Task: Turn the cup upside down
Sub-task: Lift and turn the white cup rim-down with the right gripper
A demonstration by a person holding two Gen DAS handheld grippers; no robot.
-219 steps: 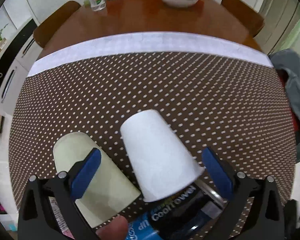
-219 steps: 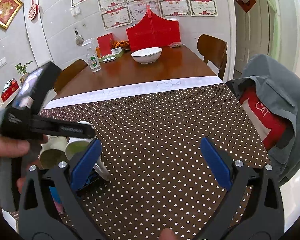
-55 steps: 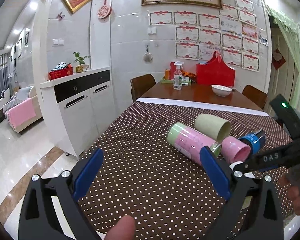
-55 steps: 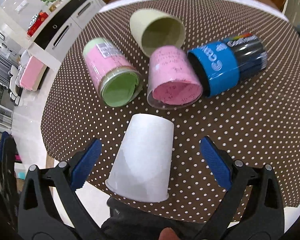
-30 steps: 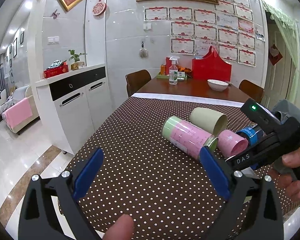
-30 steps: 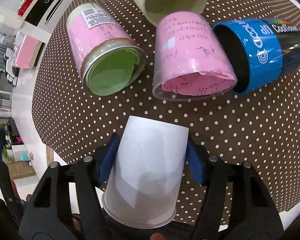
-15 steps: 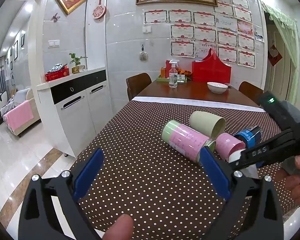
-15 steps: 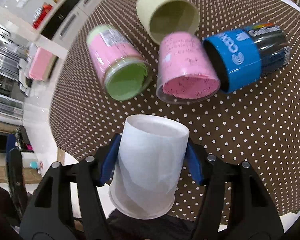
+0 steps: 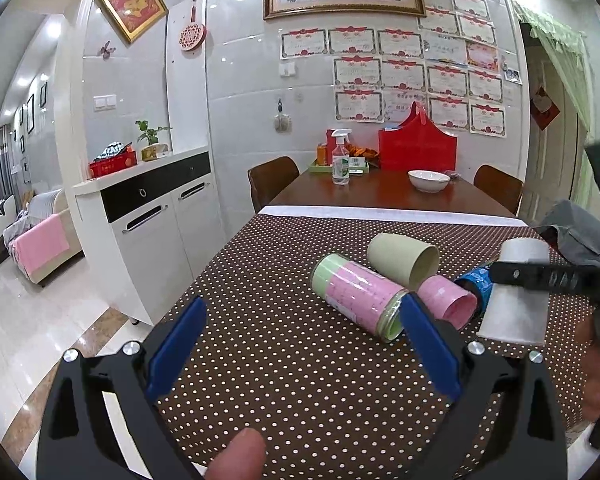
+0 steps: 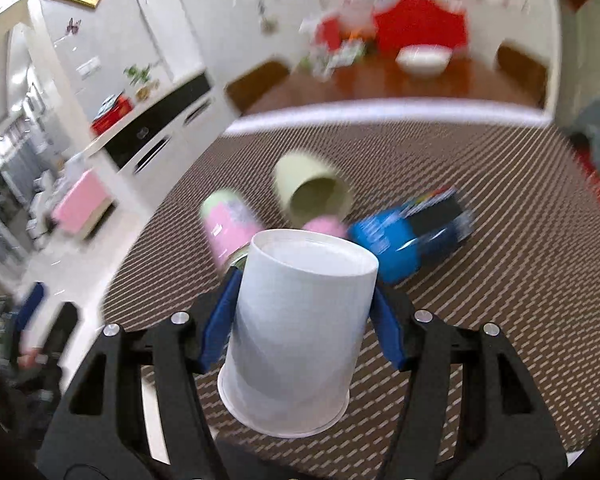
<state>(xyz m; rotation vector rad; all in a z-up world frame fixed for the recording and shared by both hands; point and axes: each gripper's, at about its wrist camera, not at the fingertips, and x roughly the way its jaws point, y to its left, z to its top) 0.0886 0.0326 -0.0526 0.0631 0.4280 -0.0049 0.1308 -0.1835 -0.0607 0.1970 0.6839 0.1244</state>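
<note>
My right gripper [image 10: 304,312] is shut on a white paper cup [image 10: 300,328], its blue pads [image 10: 220,320] pressing both sides. The cup is base up, rim down, near the table's front edge. It also shows in the left wrist view [image 9: 516,300], held by the right gripper [image 9: 548,272] with its rim close to the tablecloth. My left gripper [image 9: 300,344] is open and empty, above the front left of the table. The right wrist view is blurred by motion.
Several cups lie on their sides on the brown dotted tablecloth [image 9: 284,360]: a pink and green jar [image 9: 356,296], a beige cup [image 9: 404,256], a pink cup [image 9: 448,304], a blue and black cup [image 10: 408,240]. A white bowl [image 9: 428,180] and spray bottle [image 9: 341,164] stand far back.
My right gripper has tilted up with the white cup, so its view now looks across the table instead of down. In the left wrist view the cup has come into sight, base up.
</note>
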